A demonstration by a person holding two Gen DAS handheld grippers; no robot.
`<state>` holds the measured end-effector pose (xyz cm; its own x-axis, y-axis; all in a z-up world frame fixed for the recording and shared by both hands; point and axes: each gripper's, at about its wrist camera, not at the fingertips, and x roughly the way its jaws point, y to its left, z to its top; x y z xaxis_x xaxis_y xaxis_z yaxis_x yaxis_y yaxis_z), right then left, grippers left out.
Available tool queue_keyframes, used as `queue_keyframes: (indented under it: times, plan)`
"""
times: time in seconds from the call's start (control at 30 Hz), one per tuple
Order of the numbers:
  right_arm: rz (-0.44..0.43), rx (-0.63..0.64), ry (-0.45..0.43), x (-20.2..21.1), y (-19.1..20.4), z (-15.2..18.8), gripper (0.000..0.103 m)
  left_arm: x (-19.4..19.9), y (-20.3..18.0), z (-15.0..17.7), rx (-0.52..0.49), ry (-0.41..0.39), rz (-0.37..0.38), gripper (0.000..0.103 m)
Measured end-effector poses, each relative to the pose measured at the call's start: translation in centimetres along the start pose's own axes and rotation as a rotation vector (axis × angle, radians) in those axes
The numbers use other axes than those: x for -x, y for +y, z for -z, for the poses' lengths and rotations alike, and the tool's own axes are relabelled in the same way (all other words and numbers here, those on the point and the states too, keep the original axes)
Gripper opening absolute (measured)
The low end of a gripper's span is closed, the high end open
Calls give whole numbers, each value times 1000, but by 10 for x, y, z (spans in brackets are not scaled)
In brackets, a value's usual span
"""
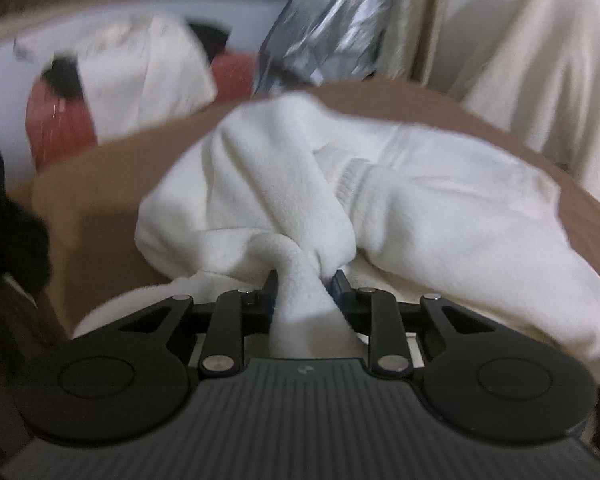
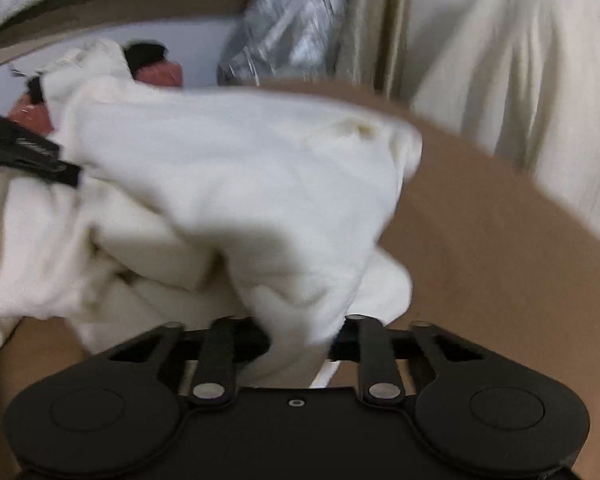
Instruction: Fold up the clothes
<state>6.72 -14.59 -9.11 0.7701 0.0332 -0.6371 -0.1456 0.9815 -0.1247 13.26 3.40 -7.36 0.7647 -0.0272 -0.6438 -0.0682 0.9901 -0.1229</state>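
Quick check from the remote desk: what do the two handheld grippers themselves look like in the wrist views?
The left gripper has a dark grey ribbed body, black linkage arms with silver pivot pins, two round black discs and a small pale logo mark. The right gripper has the same black linkage and discs, but a smooth black body with a small ringed dot. No sleeves or cables show.

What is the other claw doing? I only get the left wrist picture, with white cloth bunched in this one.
Observer: The right claw is shut on the same white garment, gripping a bunched fold at its near edge.
Operator: Can you see my claw from there?
Observer: Yes, the left claw enters at the far left, its tip against the cloth.
Operator: Anything beside the garment on that side?
Observer: Bare brown table stretches right of it, up to a cream curtain.
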Motion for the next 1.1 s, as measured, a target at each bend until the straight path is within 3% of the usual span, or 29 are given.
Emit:
queue_keyframes:
  times: [0.13, 0.3, 0.53, 0.63, 0.67, 0.77, 0.9, 1.1]
  plan:
    - [92, 0, -110, 50, -16, 5, 15, 34, -18, -6, -35, -59, 75, 24]
    - [175, -51, -178, 95, -56, 23, 15, 71, -52, -4, -109, -97, 180, 24]
    - [216, -233, -228, 129, -117, 48, 14, 106, -134, 2, -226, -121, 135, 24]
    - [264, -259, -273, 150, -133, 48, 1, 123, -166, -2, -266, -146, 115, 24]
    - [267, -253, -292, 159, -141, 44, 1, 127, -173, -5, -273, -153, 116, 24]
    - [164, -258, -303, 187, -174, 32, 0, 139, -193, -8, -296, -166, 103, 23]
    - [88, -255, -240, 197, -200, 26, 6, 159, -204, -16, -280, -167, 102, 21]
    - [-72, -118, -50, 201, -214, -4, 13, 194, -204, -26, -211, -179, 83, 12]
